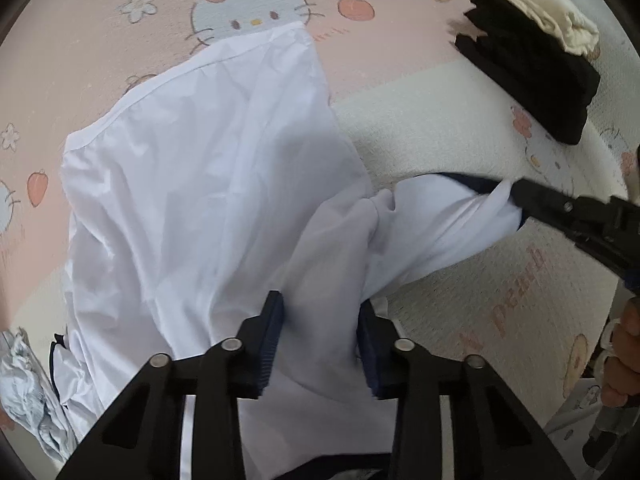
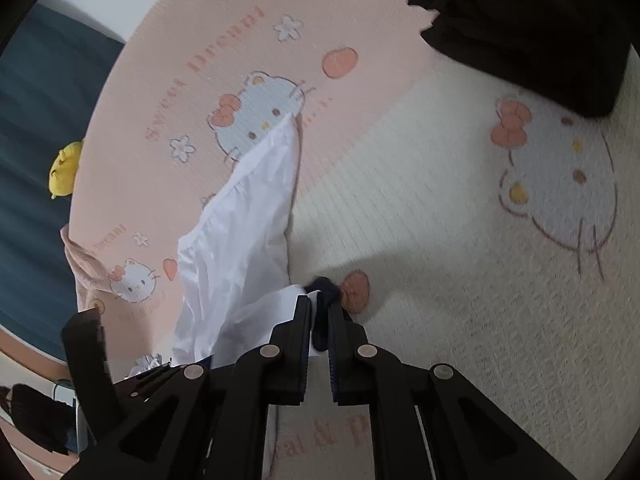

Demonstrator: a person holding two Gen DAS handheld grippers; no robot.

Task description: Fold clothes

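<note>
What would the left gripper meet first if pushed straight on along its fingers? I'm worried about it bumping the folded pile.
Most likely the white garment bunched between the left gripper fingers. The folded black clothes lie far off to the right.

Bare sheet (image 2: 440, 240) ahead and right of the right claw (image 2: 319, 320), pretty open. Black stack (image 2: 540, 32) blocks further ahead-right; white shirt (image 2: 240, 216) crowds its left.

The pink-and-cream bedsheet (image 2: 240, 40) reads "Sweet Dream" beside a cartoon cat.
</note>
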